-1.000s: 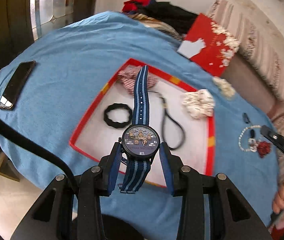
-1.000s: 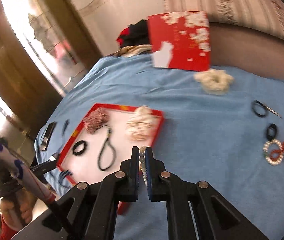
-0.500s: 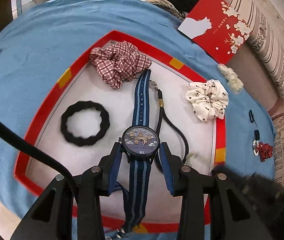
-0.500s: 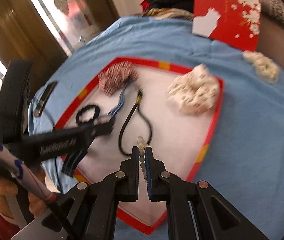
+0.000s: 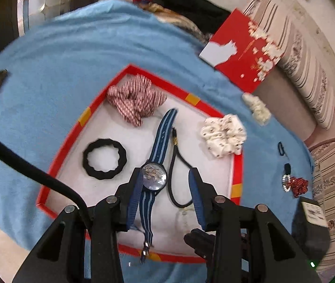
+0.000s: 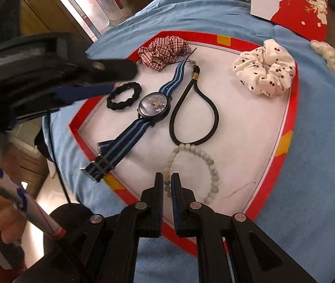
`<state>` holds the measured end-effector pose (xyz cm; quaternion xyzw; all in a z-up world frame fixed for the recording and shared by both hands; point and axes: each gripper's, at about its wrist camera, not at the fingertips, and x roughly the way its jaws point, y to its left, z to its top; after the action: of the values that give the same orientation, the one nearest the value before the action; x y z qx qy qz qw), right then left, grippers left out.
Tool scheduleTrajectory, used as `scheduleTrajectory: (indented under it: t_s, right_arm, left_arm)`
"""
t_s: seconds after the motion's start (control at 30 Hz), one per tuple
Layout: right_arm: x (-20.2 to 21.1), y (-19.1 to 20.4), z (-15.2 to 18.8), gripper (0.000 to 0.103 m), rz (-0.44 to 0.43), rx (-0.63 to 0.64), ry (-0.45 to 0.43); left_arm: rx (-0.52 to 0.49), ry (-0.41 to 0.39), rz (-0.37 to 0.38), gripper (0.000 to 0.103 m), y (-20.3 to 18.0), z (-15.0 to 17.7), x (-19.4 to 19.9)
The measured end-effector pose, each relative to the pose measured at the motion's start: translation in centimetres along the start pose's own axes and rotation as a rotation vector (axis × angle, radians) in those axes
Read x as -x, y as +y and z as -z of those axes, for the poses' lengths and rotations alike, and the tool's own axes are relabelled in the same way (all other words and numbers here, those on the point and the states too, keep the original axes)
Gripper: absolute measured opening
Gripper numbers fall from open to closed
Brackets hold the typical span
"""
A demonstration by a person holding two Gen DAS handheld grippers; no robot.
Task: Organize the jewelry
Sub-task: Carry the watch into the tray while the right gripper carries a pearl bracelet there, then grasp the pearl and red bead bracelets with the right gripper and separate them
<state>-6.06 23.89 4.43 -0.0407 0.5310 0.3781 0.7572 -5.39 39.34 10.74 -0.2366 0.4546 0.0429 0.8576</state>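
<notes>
Right gripper (image 6: 166, 184): jaws nearly closed, pinching the near side of the bead bracelet (image 6: 211, 165) just inside the near rim of the red-bordered tray (image 6: 290, 118). Left gripper (image 5: 166, 188): jaws wide apart, holding nothing; its blue pads (image 5: 197, 198) flank the watch face without gripping it.

Tray contents, largest to smallest, all located relative to the tray:

1. Blue striped watch (image 6: 154, 105): lies flat and stretched across the middle, buckle end overhanging the near border. Judged moderately heavy at the case, with a limp fabric strap. Take hold at the case sides; a strap grip would let the case swing.
2. White spotted scrunchie (image 6: 265, 69): on the far right border. Soft and light; any pinch should hold.
3. Red checked scrunchie (image 6: 165, 49): far left corner, touching the strap tip. Same handling.
4. Black cord loop (image 6: 194, 113): centre, between watch and bracelet, touching the bracelet's far beads. Judged rubbery and limp.
5. Bead bracelet: near the front edge. Beads look hard and smooth, so probably slippery; grip across the string between beads.
6. Black hair tie (image 6: 124, 96): left of the watch, near the left border. Light and elastic.
</notes>
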Motion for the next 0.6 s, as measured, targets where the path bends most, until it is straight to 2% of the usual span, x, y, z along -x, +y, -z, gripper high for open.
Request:
scheduleTrajectory:
  t_s: [0.03,0.1,0.17,0.3,0.6]
  right_arm:
    - [0.7,0.0,0.1,0.017,-0.002,-0.005,-0.011]
    - [2.2,0.0,0.5,0.035,0.001,-0.003,-0.043]
    - [3.8,-0.3,1.2,0.038,0.011,-0.001,-0.076]
    - [7.0,-2.4,3.5,0.042,0.051,-0.034,-0.131]
    - [13.1,-9.8,10.3,0.044,0.177,-0.196,-0.212]
  left_arm:
    - [-0.006,-0.014,-0.008,0.042,-0.1,0.1,0.7]
    - [-0.018,-0.061,-0.038,0.046,-0.5,0.6,2.8]
    - [-0.029,-0.095,-0.054,0.05,-0.8,1.2,4.3]
    - [-0.05,-0.127,-0.09,0.051,-1.9,3.2,6.0]
    - [-0.061,-0.049,-0.05,0.052,-5.8,9.5,4.8]
